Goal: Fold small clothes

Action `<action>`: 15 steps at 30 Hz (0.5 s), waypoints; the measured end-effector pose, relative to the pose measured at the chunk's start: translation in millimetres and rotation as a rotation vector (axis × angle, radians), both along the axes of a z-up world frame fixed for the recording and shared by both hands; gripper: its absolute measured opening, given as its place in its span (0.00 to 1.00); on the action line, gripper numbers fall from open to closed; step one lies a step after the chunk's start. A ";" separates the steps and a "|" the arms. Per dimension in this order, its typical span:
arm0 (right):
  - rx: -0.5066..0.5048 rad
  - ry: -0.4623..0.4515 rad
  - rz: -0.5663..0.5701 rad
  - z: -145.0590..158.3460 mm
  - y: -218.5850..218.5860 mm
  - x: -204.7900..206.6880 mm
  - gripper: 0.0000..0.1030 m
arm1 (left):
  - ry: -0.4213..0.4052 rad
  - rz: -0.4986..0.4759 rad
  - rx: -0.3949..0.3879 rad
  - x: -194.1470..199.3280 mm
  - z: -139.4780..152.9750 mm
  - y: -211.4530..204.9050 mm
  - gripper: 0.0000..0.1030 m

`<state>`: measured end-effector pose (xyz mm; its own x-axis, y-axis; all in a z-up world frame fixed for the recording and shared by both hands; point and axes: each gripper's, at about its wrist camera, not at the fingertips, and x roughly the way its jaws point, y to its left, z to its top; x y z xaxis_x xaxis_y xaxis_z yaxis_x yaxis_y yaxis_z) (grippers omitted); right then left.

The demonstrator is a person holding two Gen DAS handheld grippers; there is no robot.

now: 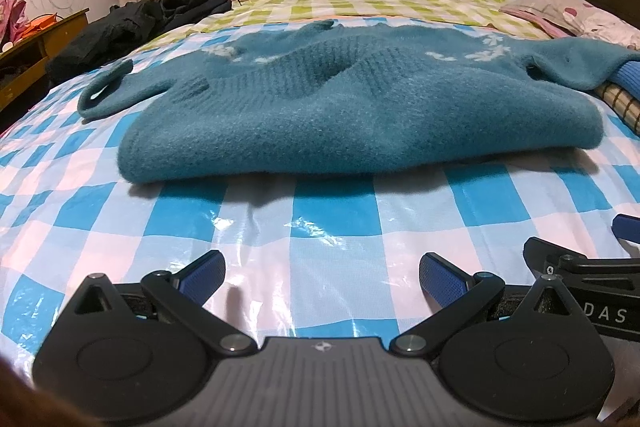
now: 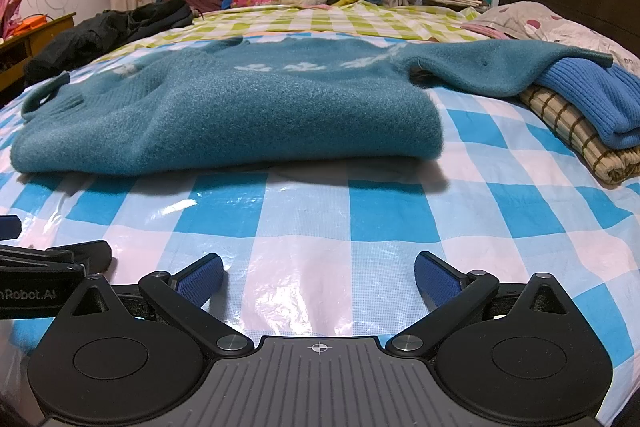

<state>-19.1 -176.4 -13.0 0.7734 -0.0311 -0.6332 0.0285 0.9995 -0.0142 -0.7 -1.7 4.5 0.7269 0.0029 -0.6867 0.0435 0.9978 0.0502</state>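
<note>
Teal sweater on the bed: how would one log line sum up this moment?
teal sweater: partly folded, sleeves out | left claw: open, empty | right claw: open, empty | neither touching sweater

**Materials / finish**

Teal sweater (image 1: 248,107) is looking like fuzzy matt knit, ribbed near the neck. Checked sheet (image 1: 320,227) is reading as glossy, crinkled plastic film, throwing glare. Left gripper (image 1: 322,277) and right gripper (image 2: 319,277) are showing matt black plastic, textured blue pads (image 2: 200,279), metal pivot pins.
</note>
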 end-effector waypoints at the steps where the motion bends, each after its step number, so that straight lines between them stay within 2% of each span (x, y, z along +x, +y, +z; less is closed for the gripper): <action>1: -0.001 0.000 0.000 -0.2 0.3 0.2 0.98 | 0.000 -0.001 0.001 -0.4 0.1 -0.3 1.00; 15: -0.015 0.001 0.009 3.4 4.0 0.1 0.95 | 0.010 -0.012 -0.009 -1.2 3.6 -2.9 1.00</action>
<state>-19.0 -172.4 -9.7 0.7730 -0.0338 -0.6335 0.0195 0.9994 -0.0295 -1.9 -4.6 8.1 0.7200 -0.0115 -0.6939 0.0557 0.9976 0.0412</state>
